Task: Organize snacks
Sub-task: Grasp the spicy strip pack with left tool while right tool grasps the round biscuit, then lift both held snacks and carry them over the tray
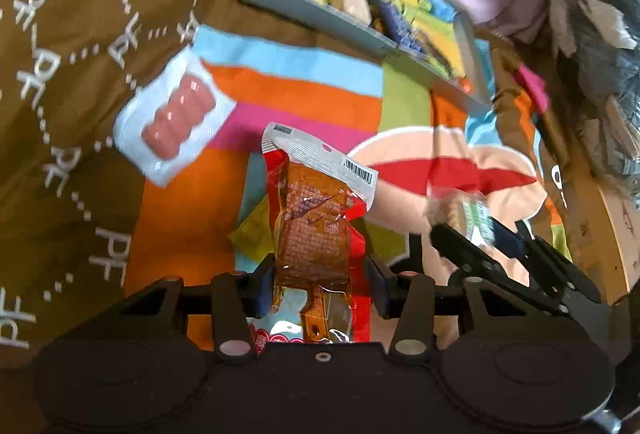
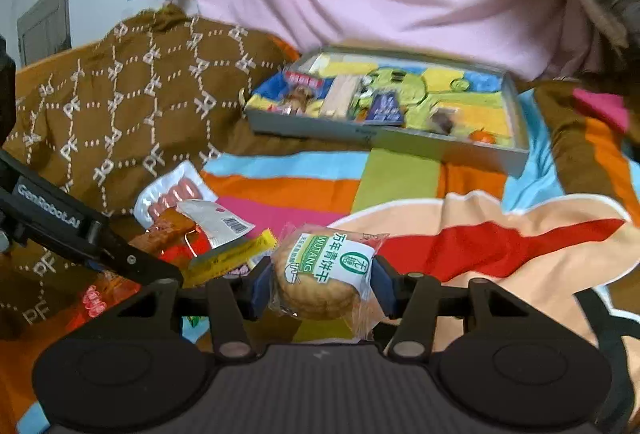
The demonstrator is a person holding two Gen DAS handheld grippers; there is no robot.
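You had the grey tray [image 2: 516, 153] well ahead on the striped blanket [image 2: 304, 185], already crowded with snacks, so anything dropped in carelessly could have ridden up on its neighbours or slid over the low wall. Your left gripper [image 1: 318, 284] pinched the brown meat packet [image 1: 310, 234] only at its lower end; the long, floppy pouch might have swung and slipped free. Your right gripper [image 2: 318, 288] was pressed onto the biscuit pack [image 2: 320, 274], and too hard a squeeze could have cracked the biscuits. The sausage pack [image 1: 176, 121] lay loose near the blanket's edge, easily knocked.
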